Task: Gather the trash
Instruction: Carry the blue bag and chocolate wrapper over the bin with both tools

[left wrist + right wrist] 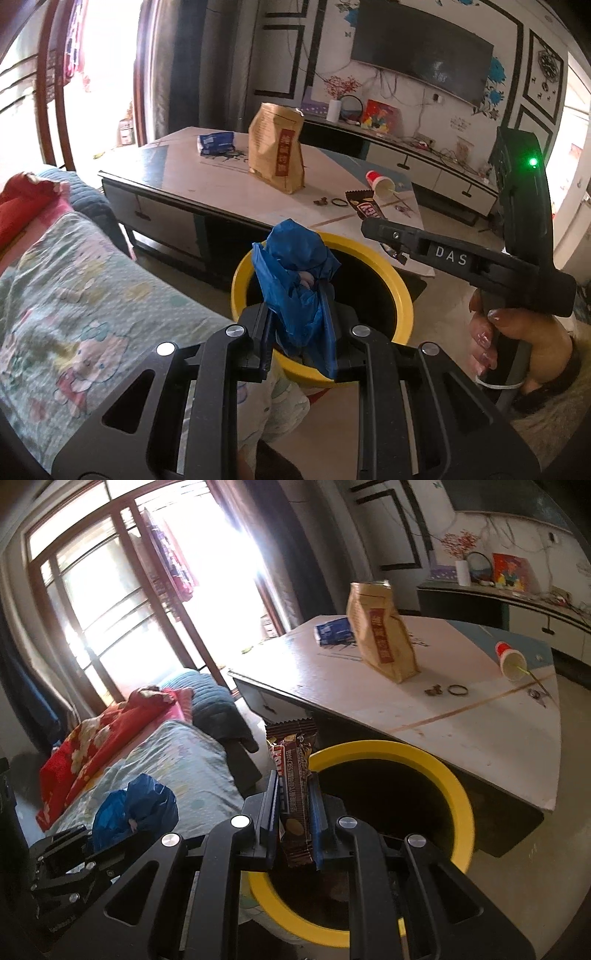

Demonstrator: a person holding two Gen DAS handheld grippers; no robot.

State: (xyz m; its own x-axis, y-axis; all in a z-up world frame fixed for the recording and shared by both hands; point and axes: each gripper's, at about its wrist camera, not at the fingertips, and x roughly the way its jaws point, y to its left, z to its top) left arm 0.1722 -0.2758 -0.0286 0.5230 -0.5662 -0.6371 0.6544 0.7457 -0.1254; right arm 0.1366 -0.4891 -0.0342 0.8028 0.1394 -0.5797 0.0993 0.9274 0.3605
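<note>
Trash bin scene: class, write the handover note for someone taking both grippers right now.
Left gripper: shut on a crumpled blue plastic bag, above the yellow-rimmed bin.
Right gripper: shut on a brown candy wrapper, at the bin's rim.
Done: both pieces picked up.
Left: drop both in; then clear the table: paper bag, tipped cup, blue packet.

We count two grippers, the left (295, 314) and the right (293, 812), each clamping one item: one blue bag (295, 288) and one wrapper (295, 782). One yellow bin (458, 794) sits below them. On the one table (207, 184) we count one paper bag (277, 147), one blue pack (216, 143), one cup (380, 183) and one ring (338, 202).
</note>
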